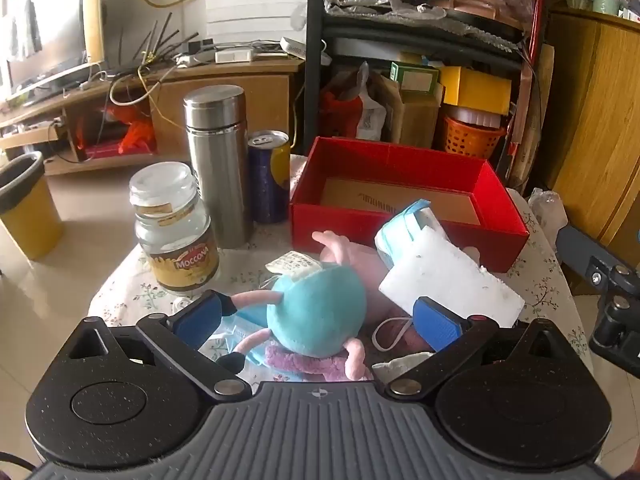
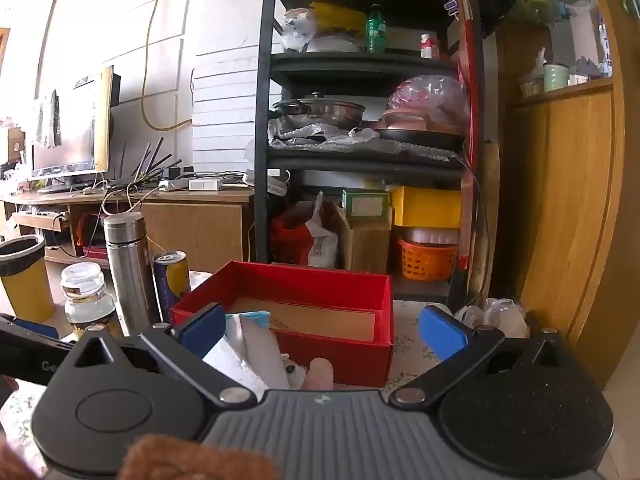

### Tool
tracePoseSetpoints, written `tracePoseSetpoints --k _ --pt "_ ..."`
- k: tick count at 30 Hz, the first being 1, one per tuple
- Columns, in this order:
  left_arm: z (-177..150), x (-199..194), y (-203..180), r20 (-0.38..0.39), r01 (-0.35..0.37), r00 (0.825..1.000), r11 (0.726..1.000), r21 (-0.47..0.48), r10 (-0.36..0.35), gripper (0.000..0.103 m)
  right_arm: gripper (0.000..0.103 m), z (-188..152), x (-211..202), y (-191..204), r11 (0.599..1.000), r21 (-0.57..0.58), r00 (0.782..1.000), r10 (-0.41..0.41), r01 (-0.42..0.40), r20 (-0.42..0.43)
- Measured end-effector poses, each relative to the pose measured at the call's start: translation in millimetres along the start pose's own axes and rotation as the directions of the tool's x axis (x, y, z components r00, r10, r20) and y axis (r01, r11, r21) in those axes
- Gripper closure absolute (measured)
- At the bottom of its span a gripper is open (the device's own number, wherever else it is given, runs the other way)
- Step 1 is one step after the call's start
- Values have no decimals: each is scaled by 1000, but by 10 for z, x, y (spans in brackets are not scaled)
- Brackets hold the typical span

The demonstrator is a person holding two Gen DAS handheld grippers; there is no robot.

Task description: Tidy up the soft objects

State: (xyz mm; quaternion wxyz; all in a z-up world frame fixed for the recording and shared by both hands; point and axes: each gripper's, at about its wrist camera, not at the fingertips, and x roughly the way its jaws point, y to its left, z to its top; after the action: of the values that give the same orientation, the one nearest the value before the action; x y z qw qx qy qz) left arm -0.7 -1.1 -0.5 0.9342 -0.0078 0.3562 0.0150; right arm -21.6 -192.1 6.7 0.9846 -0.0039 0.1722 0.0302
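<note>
Two grippers appear over a small table [image 1: 132, 292] covered with a flowered cloth. Left gripper [image 1: 318, 318]: jaws spread wide, blue pads on either side of a plush toy [image 1: 316, 320] with a teal body, pink limbs and black-tipped feet. The toy lies on the cloth between the pads; whether either pad touches it cannot be told, and nothing is clamped. One black-tipped limb lies just beside the left-hand pad. A paper tag [image 1: 294, 265] sticks up at the toy's far side. Under and around the toy lie blue face masks [image 1: 240, 332] and a purple fabric piece [image 1: 292, 360] (partly hidden by the gripper body). A white foam block [image 1: 448, 280] leans tilted just beside the right-hand pad, with a folded blue mask [image 1: 404, 224] resting on its upper end against the front wall of a red box [image 1: 400, 232].

Right gripper [image 2: 322, 328]: jaws likewise wide apart and holding nothing. Between them, farther off, stands the red box [image 2: 340, 356], open-topped, showing only a brown cardboard floor. The foam block [image 2: 240, 356] and mask [image 2: 252, 318] sit near the left-hand pad, in front of the box.

Left of the box stand a steel flask [image 1: 218, 164], a blue-and-yellow can [image 1: 269, 176] and a glass Moccona jar [image 1: 176, 228]. A yellow bin [image 1: 28, 208] stands on the floor beyond the table.
</note>
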Motion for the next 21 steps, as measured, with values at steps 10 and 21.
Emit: tracePoseSetpoints --k 10,21 --pt "-17 78 40 -48 11 999 999 -33 -12 6 24 -19 84 4 1000 -2 999 -11 10 -52" --pt "-22 89 -28 -45 -8 999 1000 -19 7 6 24 -33 200 6 999 35 989 -12 17 -148"
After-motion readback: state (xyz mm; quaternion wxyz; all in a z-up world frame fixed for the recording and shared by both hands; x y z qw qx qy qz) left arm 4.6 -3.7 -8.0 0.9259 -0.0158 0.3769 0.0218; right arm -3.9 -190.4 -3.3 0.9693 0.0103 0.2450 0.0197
